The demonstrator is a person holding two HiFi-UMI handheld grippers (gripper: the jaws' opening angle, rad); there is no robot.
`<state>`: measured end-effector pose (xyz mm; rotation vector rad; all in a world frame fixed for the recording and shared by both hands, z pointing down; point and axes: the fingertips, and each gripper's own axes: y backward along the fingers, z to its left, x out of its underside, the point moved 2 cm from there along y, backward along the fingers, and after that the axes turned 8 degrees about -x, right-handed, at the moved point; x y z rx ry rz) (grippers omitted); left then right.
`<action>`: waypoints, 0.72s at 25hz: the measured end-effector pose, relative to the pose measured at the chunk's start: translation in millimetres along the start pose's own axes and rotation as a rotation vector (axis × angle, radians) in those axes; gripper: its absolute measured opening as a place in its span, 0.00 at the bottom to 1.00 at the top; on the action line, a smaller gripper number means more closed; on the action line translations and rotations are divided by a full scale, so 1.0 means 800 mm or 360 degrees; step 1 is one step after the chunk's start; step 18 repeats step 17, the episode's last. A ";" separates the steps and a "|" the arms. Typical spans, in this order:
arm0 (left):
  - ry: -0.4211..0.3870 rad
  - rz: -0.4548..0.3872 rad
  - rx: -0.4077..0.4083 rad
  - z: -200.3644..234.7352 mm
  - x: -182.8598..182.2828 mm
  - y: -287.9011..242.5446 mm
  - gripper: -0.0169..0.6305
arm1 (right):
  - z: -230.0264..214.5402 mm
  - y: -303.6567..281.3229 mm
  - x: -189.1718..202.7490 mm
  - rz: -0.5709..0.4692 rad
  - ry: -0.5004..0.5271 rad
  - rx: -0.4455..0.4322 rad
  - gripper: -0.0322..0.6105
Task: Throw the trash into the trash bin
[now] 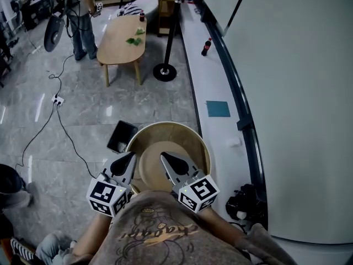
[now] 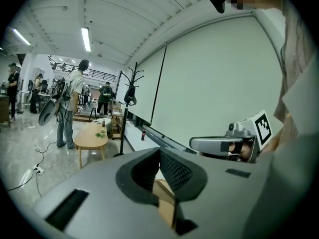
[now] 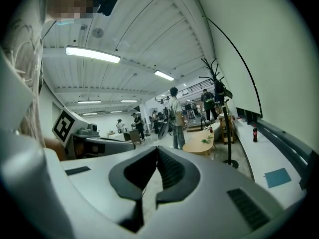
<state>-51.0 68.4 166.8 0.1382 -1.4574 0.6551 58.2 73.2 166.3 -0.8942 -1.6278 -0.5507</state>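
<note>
Grey marble-look floor [image 1: 83, 109], glossy, fills left of head view. Oval wood table [image 1: 118, 37] at top centre. Black coat stand [image 1: 165, 70] w/ round base just right of it. Long white ledge [image 1: 215, 87] runs top to bottom, right of centre, w/ dark bottle [image 1: 206, 46] & blue pad [image 1: 218, 109] on it. Pale wall [image 1: 298, 93] fills right side. Black cable [image 1: 41, 131] snakes to power strip [image 1: 57, 99] at left. Strip lights [image 2: 85, 39] on white ceiling, upper left of left gripper view
</note>
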 end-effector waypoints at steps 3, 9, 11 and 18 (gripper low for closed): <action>0.0009 0.0002 -0.0020 0.004 0.000 -0.001 0.06 | 0.000 -0.002 0.000 0.0007 0.0004 -0.0011 0.08; 0.0025 0.0003 -0.0038 0.009 0.002 -0.001 0.06 | 0.001 -0.004 0.001 0.0017 0.0013 -0.0032 0.08; 0.0013 0.0005 -0.0039 0.010 0.004 -0.002 0.06 | 0.001 -0.005 0.002 0.0019 0.0012 -0.0038 0.08; 0.0041 0.0020 -0.0045 0.010 0.007 -0.002 0.06 | 0.003 -0.006 0.004 0.0033 0.0005 -0.0058 0.08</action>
